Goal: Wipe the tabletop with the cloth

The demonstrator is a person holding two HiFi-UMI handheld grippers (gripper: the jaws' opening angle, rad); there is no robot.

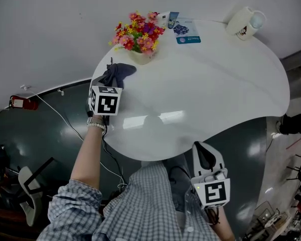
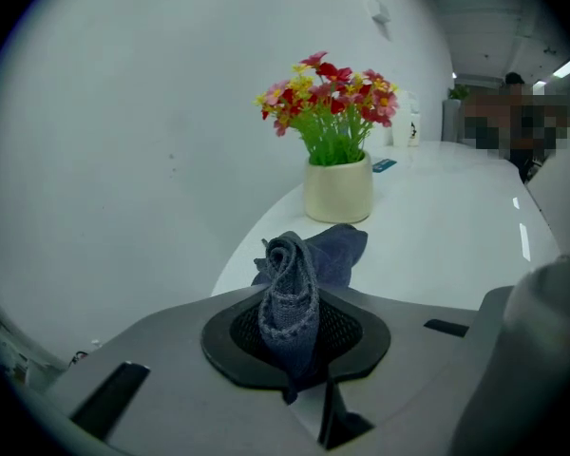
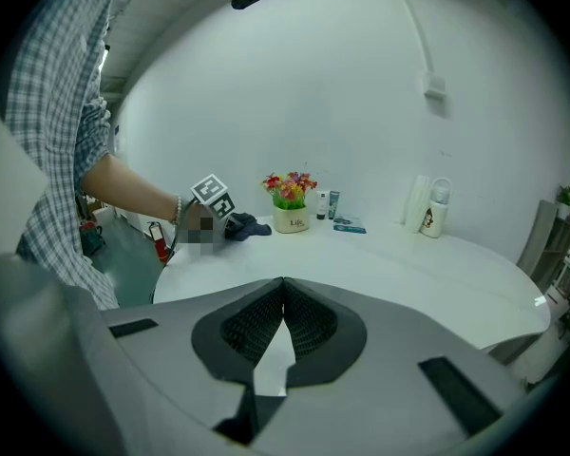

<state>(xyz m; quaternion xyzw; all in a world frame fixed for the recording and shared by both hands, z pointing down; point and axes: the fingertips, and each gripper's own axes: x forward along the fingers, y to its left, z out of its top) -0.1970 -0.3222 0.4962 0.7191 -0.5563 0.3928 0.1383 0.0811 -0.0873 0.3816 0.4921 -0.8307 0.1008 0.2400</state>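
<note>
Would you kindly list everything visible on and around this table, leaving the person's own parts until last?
Table: one, white, rounded, centre.
Cloth: one, dark blue-grey, table's left edge.
Flower pot: one, cream, red, pink and yellow flowers, beside the cloth.
Small tubes: two, white and blue, far edge.
Card: one, blue and white, by the tubes.
Bottle: one, white, far right edge.
Fire extinguisher: one, red, floor at left.
Left tool: one, grey, shut on the cloth.
Right tool: one, grey, shut and empty, table's near edge.
Checked shirt: one, grey, bottom.
</note>
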